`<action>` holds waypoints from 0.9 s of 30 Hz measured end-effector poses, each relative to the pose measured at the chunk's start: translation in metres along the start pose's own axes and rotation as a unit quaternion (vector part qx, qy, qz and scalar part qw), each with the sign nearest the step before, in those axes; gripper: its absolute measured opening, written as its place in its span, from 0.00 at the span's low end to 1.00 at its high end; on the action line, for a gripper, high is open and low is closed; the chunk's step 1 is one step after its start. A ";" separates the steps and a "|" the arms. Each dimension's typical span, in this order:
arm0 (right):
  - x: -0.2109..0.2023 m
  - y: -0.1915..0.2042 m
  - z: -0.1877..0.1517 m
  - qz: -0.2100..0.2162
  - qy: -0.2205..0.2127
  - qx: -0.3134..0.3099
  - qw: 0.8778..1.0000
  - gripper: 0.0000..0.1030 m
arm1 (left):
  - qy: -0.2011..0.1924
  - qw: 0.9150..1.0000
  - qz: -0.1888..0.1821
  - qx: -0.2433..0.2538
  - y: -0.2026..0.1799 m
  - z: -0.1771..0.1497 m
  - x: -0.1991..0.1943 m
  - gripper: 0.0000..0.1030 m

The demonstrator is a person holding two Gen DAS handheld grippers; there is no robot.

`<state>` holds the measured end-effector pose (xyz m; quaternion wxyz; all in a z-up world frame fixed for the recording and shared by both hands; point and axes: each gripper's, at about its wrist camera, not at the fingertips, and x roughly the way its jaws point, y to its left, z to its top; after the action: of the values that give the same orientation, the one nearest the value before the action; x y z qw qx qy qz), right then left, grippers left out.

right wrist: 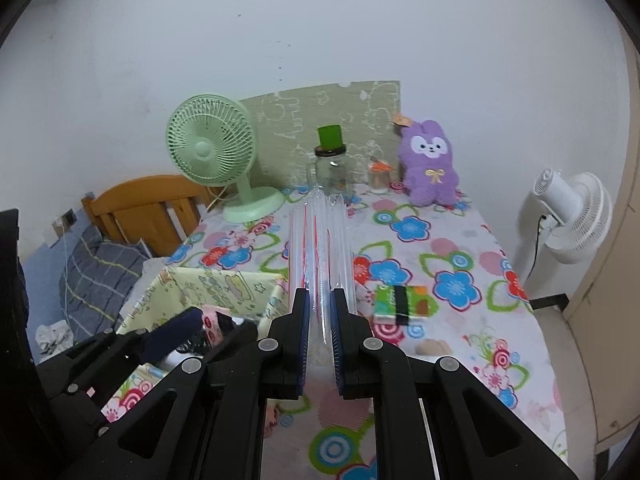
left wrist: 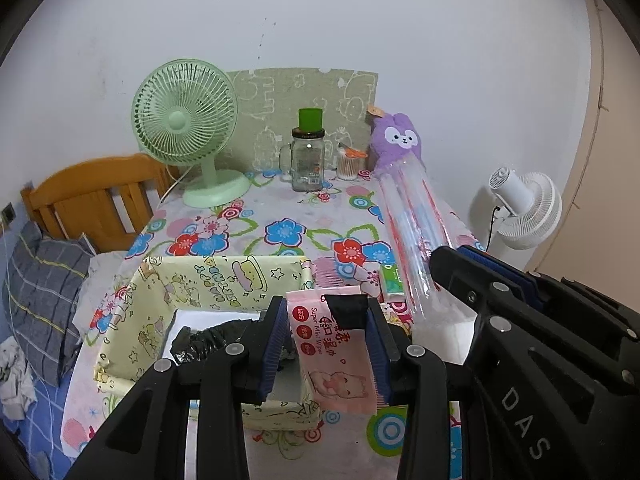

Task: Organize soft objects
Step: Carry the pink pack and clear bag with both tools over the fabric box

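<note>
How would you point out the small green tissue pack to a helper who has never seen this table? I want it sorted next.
Start at the flowered tablecloth, then find the yellow cartoon-print box at its near left. The green tissue pack lies flat on the cloth right of that box, beyond the right gripper. Unlike its neighbours, it is green and orange with a black band.

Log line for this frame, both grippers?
left gripper: shut on wipes pack, over box | right gripper: shut on clear bag

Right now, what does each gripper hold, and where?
Left gripper: pink wipes pack, by its side edges. Right gripper: clear plastic packet, near its close end.
</note>
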<state>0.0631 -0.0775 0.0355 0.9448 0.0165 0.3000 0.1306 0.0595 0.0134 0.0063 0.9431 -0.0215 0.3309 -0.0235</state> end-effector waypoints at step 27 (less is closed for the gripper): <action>0.027 0.056 0.027 0.047 -0.001 -0.038 0.998 0.13 | -0.026 0.998 0.052 -0.023 0.059 0.017 0.001 0.38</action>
<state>0.0865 -0.0153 0.0487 0.9378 -0.0057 0.2929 0.1865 0.0725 0.0726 0.0159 0.9507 -0.0261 0.3071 0.0340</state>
